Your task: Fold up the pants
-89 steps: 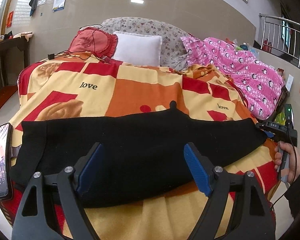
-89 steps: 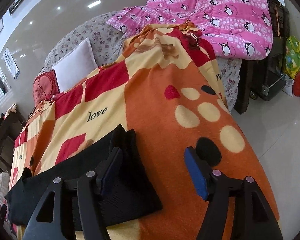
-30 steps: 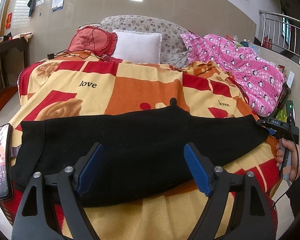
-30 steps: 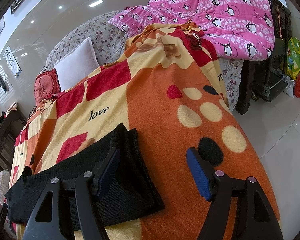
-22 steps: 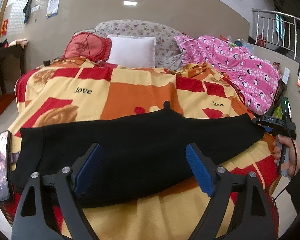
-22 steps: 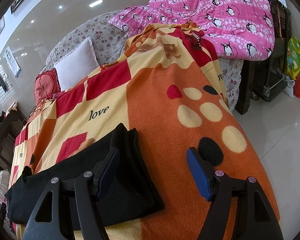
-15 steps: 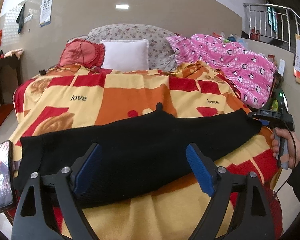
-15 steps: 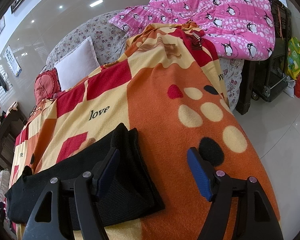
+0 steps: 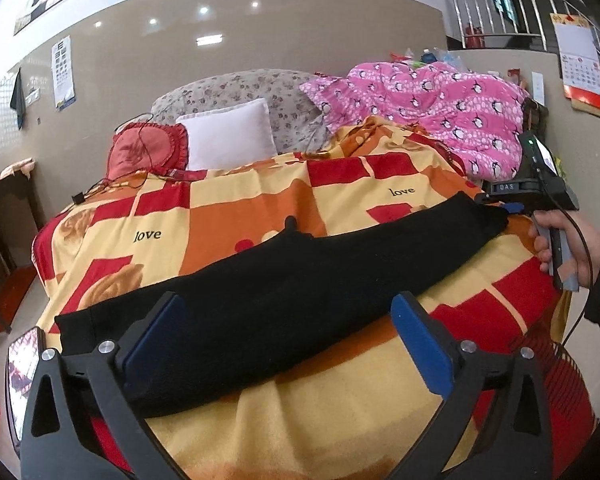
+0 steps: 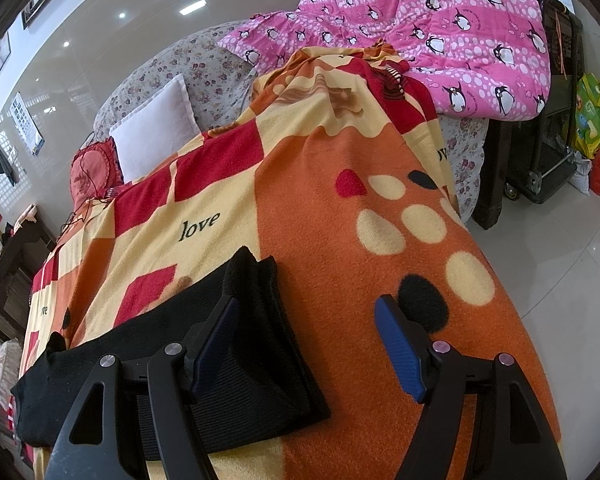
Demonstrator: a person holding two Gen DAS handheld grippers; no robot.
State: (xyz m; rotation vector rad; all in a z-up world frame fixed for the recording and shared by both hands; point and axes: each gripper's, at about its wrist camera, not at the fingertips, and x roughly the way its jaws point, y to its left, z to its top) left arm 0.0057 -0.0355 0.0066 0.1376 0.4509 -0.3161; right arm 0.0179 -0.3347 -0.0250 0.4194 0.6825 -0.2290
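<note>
Both hand-held grippers grip nothing: the left hand-held gripper (image 9: 288, 344), jaws opening, has lifted off the black pants (image 9: 284, 276), the right hand-held gripper (image 10: 304, 344) half-open at their end, refold pending.

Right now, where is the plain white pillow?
In the left wrist view the plain white pillow leans at the far head of the bed, between the red frilled cushion on its left and the floral headboard behind it.
</note>
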